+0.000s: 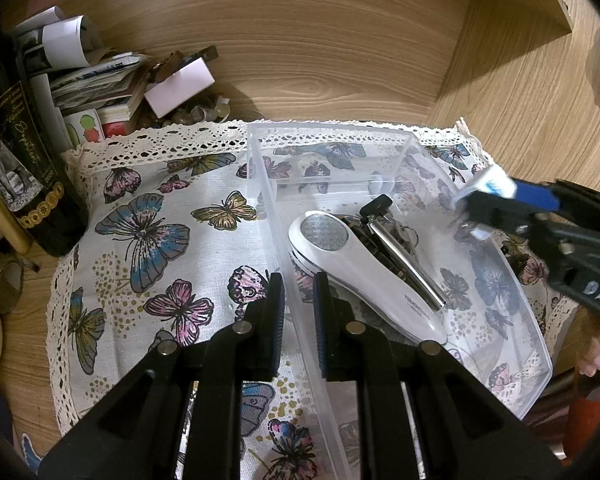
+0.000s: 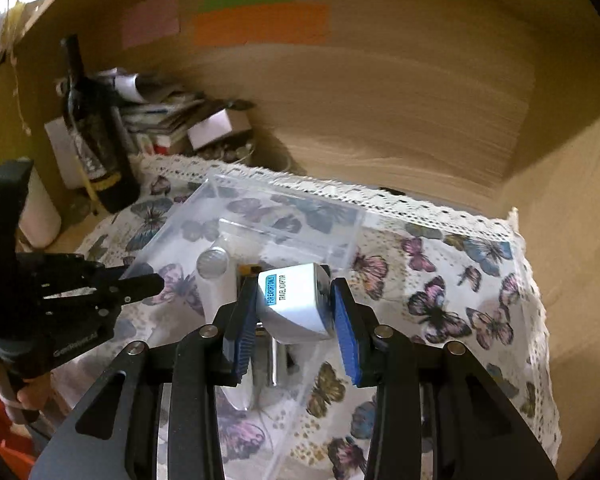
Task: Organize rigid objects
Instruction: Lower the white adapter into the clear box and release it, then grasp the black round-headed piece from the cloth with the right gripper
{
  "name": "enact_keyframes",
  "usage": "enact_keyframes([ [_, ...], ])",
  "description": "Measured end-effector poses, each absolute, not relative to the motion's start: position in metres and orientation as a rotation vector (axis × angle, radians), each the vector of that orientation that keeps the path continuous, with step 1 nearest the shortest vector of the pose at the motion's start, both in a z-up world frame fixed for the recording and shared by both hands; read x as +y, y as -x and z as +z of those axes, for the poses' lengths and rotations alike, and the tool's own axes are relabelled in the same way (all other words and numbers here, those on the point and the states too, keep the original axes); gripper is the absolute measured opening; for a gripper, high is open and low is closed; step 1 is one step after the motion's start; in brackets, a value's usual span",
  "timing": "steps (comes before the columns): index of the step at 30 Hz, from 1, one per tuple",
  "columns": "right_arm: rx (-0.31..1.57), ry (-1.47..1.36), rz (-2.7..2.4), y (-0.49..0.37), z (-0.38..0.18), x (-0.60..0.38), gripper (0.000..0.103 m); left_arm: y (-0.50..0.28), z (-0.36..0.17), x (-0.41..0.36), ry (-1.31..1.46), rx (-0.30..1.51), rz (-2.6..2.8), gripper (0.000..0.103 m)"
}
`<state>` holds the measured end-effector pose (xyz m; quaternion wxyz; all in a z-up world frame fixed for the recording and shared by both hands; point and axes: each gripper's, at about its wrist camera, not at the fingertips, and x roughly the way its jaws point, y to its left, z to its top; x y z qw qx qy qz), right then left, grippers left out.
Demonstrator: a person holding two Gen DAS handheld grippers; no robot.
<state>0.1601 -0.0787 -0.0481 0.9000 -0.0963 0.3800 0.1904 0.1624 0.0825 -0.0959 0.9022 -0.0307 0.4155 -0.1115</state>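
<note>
White travel adaptor [image 2: 296, 300], labelled "TRAVEL ADAPTOR": clamped between right gripper [image 2: 293, 312] jaws above clear plastic bin [image 1: 532, 360]; left gripper [image 1: 299, 312] jaws pinch bin's near-left wall.

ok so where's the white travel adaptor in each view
Left wrist view: the travel adaptor is at the right edge, blurred, held in the right gripper above the clear box.
Right wrist view: the adaptor is at the centre, clamped between the blue pads.
Shared landmark: the dark wine bottle at the left, beside the butterfly cloth.
</note>
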Motion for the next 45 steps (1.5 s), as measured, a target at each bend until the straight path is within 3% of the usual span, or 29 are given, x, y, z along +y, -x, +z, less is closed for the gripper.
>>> enact_keyframes([
  [15,0.948,0.203,0.462,-0.192,-0.080,-0.061,0.034,-0.162,-0.096,0.082,0.057,0.861,-0.229,0.013],
  [23,0.917,0.226,0.461,-0.188,-0.074,-0.062,0.034,-0.162,-0.096,0.083,0.056,0.862,-0.228,0.013],
  [39,0.730,0.188,0.238,-0.149,-0.020,-0.133,0.058,-0.162,-0.096,0.083,0.054,0.861,-0.228,0.013],
  [45,0.769,0.122,0.114,-0.138,-0.028,-0.176,0.058,-0.162,-0.096,0.083,0.055,0.861,-0.228,0.013],
])
